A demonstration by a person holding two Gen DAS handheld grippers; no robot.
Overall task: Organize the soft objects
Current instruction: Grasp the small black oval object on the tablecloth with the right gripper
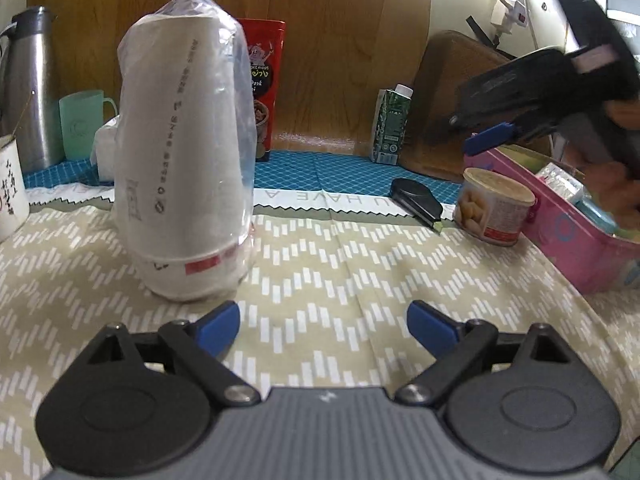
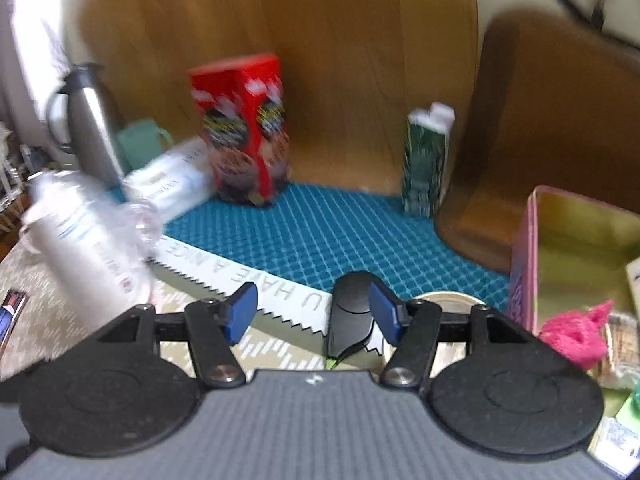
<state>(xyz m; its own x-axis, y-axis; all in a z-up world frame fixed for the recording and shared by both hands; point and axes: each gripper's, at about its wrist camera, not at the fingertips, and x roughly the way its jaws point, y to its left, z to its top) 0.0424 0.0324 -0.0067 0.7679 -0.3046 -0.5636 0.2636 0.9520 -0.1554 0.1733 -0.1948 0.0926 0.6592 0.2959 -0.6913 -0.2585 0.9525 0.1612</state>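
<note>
A sleeve of white paper cups [image 1: 184,160] in a clear plastic bag stands upright on the beige tablecloth, just ahead and left of my left gripper [image 1: 324,320]. That gripper is open with nothing between its blue pads. In the blurred right wrist view my right gripper [image 2: 312,312] is open and empty too, hovering beside the pink tin box [image 2: 528,264]. A pink mesh puff [image 2: 576,336] lies in the tin among small packets. A white tissue pack [image 2: 172,184] lies at the back by the cup sleeve [image 2: 88,240]. The left wrist view shows the right gripper's blue fingertip [image 1: 488,138] above the pink tin [image 1: 580,248].
A round snack can [image 1: 496,208] and a black cutter [image 1: 418,196] sit left of the tin. Along the wooden back stand a red box [image 1: 266,80], a green carton [image 1: 392,128], a steel flask [image 1: 32,88], a green mug [image 1: 82,124] and a brown board [image 1: 452,92].
</note>
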